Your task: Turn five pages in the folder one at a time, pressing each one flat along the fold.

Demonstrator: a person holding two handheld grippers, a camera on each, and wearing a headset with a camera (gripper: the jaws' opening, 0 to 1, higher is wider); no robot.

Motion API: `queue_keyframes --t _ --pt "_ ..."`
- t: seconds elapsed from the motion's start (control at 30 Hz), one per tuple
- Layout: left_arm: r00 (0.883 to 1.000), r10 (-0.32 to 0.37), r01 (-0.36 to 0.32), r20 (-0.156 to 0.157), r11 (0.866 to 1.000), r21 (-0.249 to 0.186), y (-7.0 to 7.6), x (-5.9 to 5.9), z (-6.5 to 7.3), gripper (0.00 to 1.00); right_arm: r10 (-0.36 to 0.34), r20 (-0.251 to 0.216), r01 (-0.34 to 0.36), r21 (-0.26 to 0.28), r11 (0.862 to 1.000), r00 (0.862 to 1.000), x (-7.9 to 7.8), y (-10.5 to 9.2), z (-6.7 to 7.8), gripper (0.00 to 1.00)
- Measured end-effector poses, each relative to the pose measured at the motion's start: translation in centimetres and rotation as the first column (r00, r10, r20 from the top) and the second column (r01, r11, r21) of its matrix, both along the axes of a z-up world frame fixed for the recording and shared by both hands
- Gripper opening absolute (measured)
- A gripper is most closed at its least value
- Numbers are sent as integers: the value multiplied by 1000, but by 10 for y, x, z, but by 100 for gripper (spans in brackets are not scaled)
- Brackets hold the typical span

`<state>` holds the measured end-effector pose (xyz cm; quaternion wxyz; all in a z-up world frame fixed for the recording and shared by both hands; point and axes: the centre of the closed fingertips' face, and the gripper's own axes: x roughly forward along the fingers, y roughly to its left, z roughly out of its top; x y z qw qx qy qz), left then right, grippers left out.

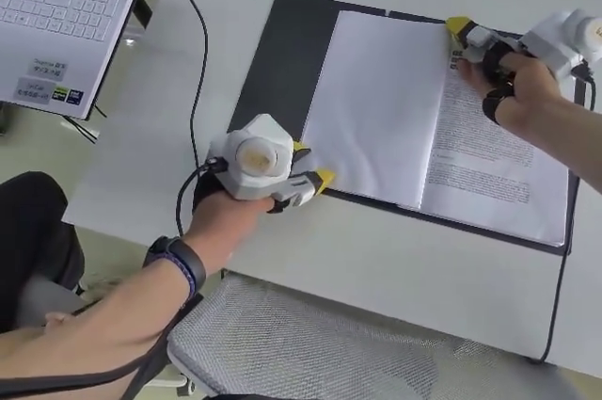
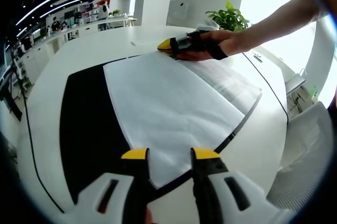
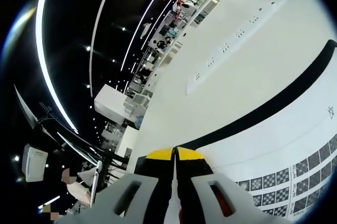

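Head view: left gripper (image 1: 312, 163) at folder's (image 1: 282, 61) near edge, right gripper (image 1: 458, 29) atop fold (image 1: 435, 108).

- Bright, even light is washing the head view; the blank page (image 1: 376, 99) is nearly glaring, with shadows on the table (image 1: 376, 259) falling soft.
- Glare is blowing out the left gripper view's right side.
- Light strips (image 3: 38, 39) are streaking the dim right gripper view; fisheye distortion is bending the edges.

Near left: left gripper (image 1: 313, 164), jaws parted, tips pointing right. Far right: right gripper (image 1: 459, 27), jaws pressed together, tips pointing left.
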<state>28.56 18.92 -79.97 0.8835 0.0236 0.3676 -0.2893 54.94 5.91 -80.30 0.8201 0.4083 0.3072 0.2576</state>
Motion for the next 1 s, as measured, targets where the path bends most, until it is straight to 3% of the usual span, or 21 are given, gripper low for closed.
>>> queue_keyframes --t 0.1,0.43,0.73,0.83,0.9,1.0 --pt "1000 -4 4 1 1000 2 0 1 -1 30 29 -13 -29 17 999 999 -8 3 0 0" --pt "1000 -12 12 2 1000 3 3 3 -6 29 137 3 -137 -6 991 991 -36 5 -3 0" --pt "1000 -11 11 3 1000 -1 2 1 -3 29 205 12 -205 -8 979 979 -85 13 6 0" --pt "1000 -15 15 4 1000 -1 1 0 -1 29 217 13 -217 -10 976 976 -97 14 9 0" --pt "1000 -15 15 6 1000 0 1 -1 -1 29 227 12 -227 -10 974 974 -96 13 8 0" --pt "1000 -14 14 8 1000 0 2 0 0 27 241 9 -241 -8 971 971 -115 15 11 0"
